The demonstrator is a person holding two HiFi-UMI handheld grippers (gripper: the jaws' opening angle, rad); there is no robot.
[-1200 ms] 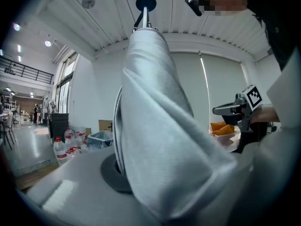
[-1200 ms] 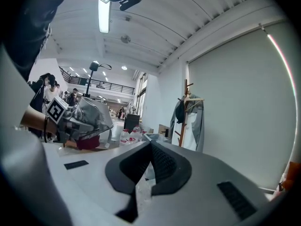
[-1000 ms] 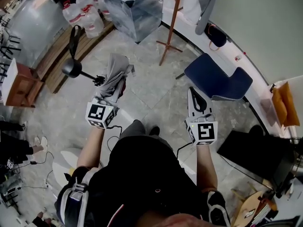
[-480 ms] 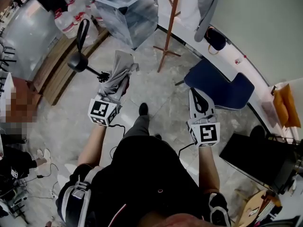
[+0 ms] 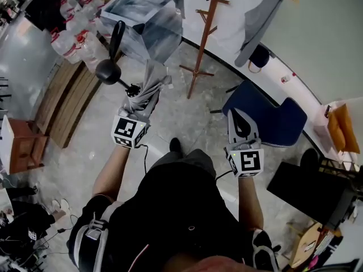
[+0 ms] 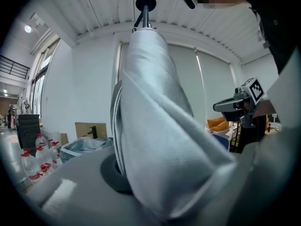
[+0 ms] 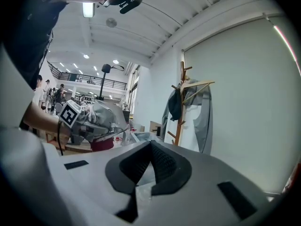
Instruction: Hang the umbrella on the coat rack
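Observation:
In the head view a folded grey umbrella (image 5: 151,88) sticks forward out of my left gripper (image 5: 139,113), which is shut on its canopy. Its black round handle (image 5: 107,71) and strap point up-left. The left gripper view is filled by the umbrella's grey fabric (image 6: 155,126), its black tip up top. My right gripper (image 5: 236,115) is held out level at the right, shut with nothing in it; its dark pads (image 7: 162,161) meet at the tip. The wooden coat rack (image 5: 199,44) stands ahead on the floor with clothes on it, and it also shows as the coat rack (image 7: 182,102) ahead-right.
A blue chair (image 5: 262,111) stands just beyond the right gripper. A clear plastic bin (image 5: 144,16) and several water bottles (image 5: 76,38) sit at the upper left beside wooden planks (image 5: 65,98). A black case (image 5: 309,191) and an orange cushion (image 5: 339,126) lie at the right.
The person has walked toward the coat rack, carrying both grippers forward. The rack and hanging clothes have come further into view. The umbrella stays held in the left gripper.

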